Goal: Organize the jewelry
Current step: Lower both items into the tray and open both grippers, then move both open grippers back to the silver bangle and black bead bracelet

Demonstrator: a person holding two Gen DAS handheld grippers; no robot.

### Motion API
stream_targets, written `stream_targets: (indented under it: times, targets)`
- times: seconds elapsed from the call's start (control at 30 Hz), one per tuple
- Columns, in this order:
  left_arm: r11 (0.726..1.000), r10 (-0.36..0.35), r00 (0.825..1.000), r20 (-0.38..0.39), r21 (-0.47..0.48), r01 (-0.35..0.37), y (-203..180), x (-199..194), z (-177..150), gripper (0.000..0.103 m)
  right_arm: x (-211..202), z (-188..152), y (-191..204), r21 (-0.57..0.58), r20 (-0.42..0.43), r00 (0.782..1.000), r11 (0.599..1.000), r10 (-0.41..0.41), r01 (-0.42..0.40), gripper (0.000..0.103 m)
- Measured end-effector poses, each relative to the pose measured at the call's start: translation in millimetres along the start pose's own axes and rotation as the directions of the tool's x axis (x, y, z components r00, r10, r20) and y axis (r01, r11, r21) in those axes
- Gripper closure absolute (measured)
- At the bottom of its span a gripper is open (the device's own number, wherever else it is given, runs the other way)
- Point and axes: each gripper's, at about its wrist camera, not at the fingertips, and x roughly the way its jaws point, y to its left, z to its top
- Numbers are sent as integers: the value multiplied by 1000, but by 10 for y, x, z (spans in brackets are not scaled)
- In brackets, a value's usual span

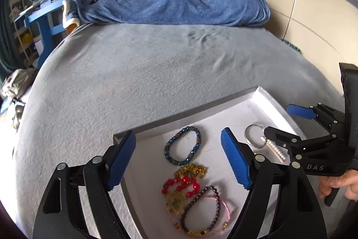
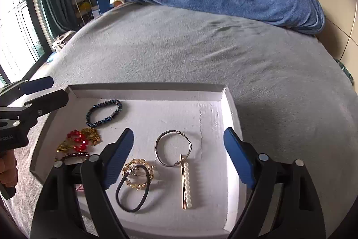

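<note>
The white tray (image 2: 147, 89) lies on the grey bed (image 2: 201, 48), and all the jewelry is inside it.

The left claw (image 1: 179, 158) hangs over the left part of the tray with its fingers wide apart and nothing between them. Just ahead of it, between the two pads, lies the blue beaded bracelet (image 1: 182, 146). Closer to the claw body is a crowded pile: a gold chain (image 1: 192, 170), red beads (image 1: 181, 185) and a dark beaded bracelet (image 1: 201, 212), all touching or overlapping each other.

The right claw (image 2: 179, 158) is over the right part of the tray, also spread open and empty. Between its fingers, a little ahead, lies the silver bangle (image 2: 173, 148). The pearl hair clip (image 2: 186, 183) touches the near edge of the bangle, and its long axis runs toward the claw body, almost along the fingers. To the left, near the left finger, a black hair tie (image 2: 132, 188) lies over a gold ring-shaped piece (image 2: 138, 173).

I judge the right claw is nearer to the clip and bangle, and the left one to the bracelets.

In the right view the left finger hides part of the pile. How the chains are tangled I cannot make out.
</note>
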Motion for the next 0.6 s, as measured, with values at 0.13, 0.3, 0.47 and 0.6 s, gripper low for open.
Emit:
stream_targets:
  times: [0.13,0.3,0.47,0.6]
  targets:
    - [1000,6,1000,29,-13,-5,6,-215,-45,13,-199,-10,40,-7,28,1000,1000,4,-4,14]
    - [1000,31,998,53,5,-31,-5,-453,-145,10,-494,-81,111,-12,68,998,1000,3,-2,6]
    - [999,52,997,65,14,-53,46,-702,-333,10,-780,-235,150,-11,110,994,1000,0,2,6]
    - [998,61,996,72,-1,-61,115,-920,-548,10,-925,-397,116,3,123,992,1000,-11,11,6]
